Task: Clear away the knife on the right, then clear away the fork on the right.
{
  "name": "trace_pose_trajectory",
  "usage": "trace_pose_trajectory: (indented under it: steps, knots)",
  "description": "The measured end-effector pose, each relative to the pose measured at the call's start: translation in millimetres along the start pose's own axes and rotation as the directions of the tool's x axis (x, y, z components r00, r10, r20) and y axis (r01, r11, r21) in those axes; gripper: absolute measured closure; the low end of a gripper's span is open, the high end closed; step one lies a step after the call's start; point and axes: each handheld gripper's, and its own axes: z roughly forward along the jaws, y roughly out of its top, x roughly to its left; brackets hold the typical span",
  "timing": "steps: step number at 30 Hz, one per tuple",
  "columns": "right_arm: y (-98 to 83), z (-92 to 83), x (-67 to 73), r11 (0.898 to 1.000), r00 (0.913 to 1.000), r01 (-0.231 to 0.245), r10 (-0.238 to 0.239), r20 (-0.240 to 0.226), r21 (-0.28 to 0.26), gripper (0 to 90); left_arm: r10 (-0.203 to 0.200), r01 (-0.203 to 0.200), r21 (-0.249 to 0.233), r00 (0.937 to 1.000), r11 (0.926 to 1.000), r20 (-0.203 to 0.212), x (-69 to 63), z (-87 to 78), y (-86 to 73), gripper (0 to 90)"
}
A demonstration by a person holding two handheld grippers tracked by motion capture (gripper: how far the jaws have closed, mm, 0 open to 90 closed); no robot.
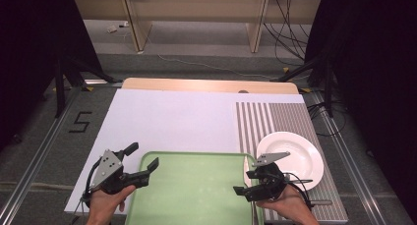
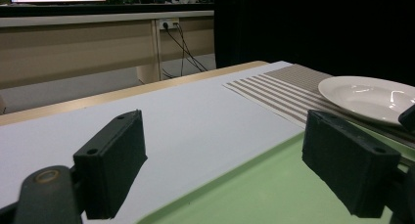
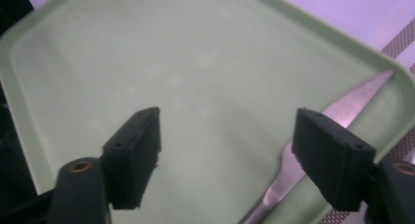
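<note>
The left hand-held gripper [image 1: 144,162] is hovering wide open over the green tray's [image 1: 196,185] left edge. The right hand-held gripper [image 3: 227,155] is standing wide, empty, above a knife [image 3: 342,109] lying along the tray's right rim, just beside the white plate [image 1: 295,156].

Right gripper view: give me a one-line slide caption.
Open right gripper above the green tray, a knife lying in the tray by its rim.

Light falls evenly from above; the room's sides are dark. The plate [image 2: 372,97] shows small glare, near jaws look soft.
</note>
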Motion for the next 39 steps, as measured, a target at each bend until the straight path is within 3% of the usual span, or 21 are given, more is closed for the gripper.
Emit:
trace_pose_trajectory:
  steps: [3, 10, 17, 27, 39]
  knots:
    - [1.7, -2.9, -1.6, 0.998, 0.9998, -0.012, 0.011, -0.018, -0.063, 19.5, 0.0, 0.0, 0.003, 1.0, 1.0, -0.002, 0.2, -0.7, -0.6, 15.9]
    - [4.5, -13.5, -4.9, 0.99, 0.9974, -0.044, 0.036, -0.062, -0.136, 16.1, -0.004, 0.004, 0.0, 1.0, 1.0, -0.004, 0.8, -1.8, -0.6, 16.0]
    - [6.3, -14.5, -5.6, 0.985, 0.9964, -0.034, 0.021, -0.082, -0.167, 13.8, -0.005, 0.005, -0.001, 1.0, 1.0, -0.002, 0.6, -3.6, -0.8, 16.0]
    - [4.1, -21.7, -9.6, 0.98, 0.9977, -0.038, 0.027, -0.062, -0.197, 13.8, -0.004, 0.004, -0.009, 0.9999, 1.0, 0.012, 0.2, 0.0, -0.5, 16.0]
    - [-3.5, -37.3, -14.5, 0.979, 0.999, -0.045, 0.046, -0.002, -0.2, 13.9, 0.006, -0.006, -0.001, 0.9996, 1.0, 0.026, -1.7, 1.3, -0.2, 16.0]
